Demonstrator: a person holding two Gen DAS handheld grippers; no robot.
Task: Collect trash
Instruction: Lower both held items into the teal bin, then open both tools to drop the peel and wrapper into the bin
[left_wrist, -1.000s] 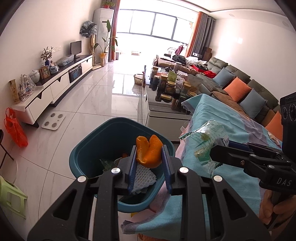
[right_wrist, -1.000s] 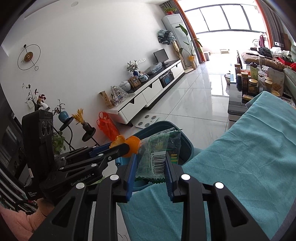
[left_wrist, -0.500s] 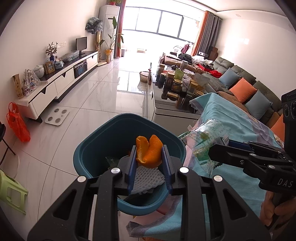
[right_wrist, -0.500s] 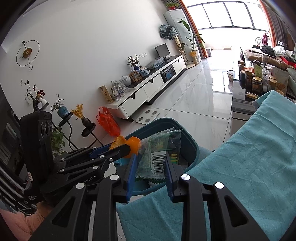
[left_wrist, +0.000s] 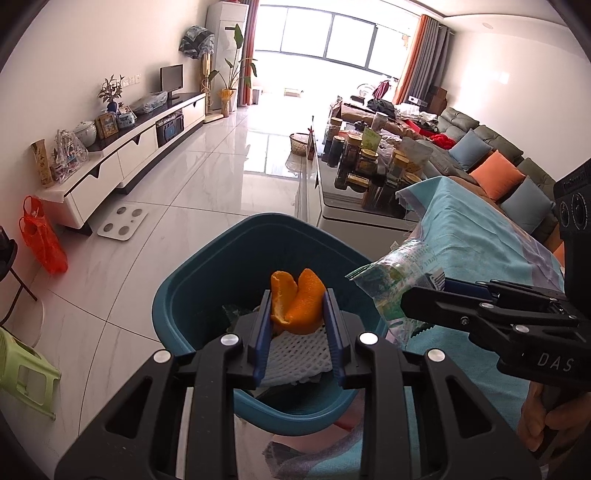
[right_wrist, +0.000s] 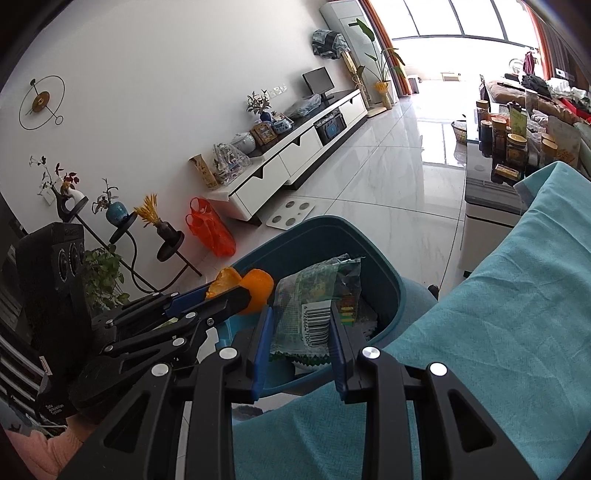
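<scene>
My left gripper (left_wrist: 297, 306) is shut on a piece of orange peel (left_wrist: 297, 304) and holds it over the teal trash bin (left_wrist: 207, 280). White foam netting (left_wrist: 299, 356) and other scraps lie inside the bin. My right gripper (right_wrist: 301, 326) is shut on a green plastic snack wrapper (right_wrist: 317, 295) with a barcode, held over the bin's near rim (right_wrist: 388, 273). The left gripper with the peel (right_wrist: 255, 290) shows at the left of the right wrist view. The wrapper (left_wrist: 391, 273) and right gripper show at the right of the left wrist view.
A table with a teal cloth (right_wrist: 498, 314) is on the right, beside the bin. A coffee table with several jars (left_wrist: 369, 162), a sofa (left_wrist: 498, 170), a white TV cabinet (left_wrist: 122, 155), an orange bag (left_wrist: 42, 240), a green stool (left_wrist: 22, 369) and a floor scale (left_wrist: 123, 223) stand around.
Both grippers have moved forward over the bin, each still holding its piece. The bin looms larger and lower in both views.
</scene>
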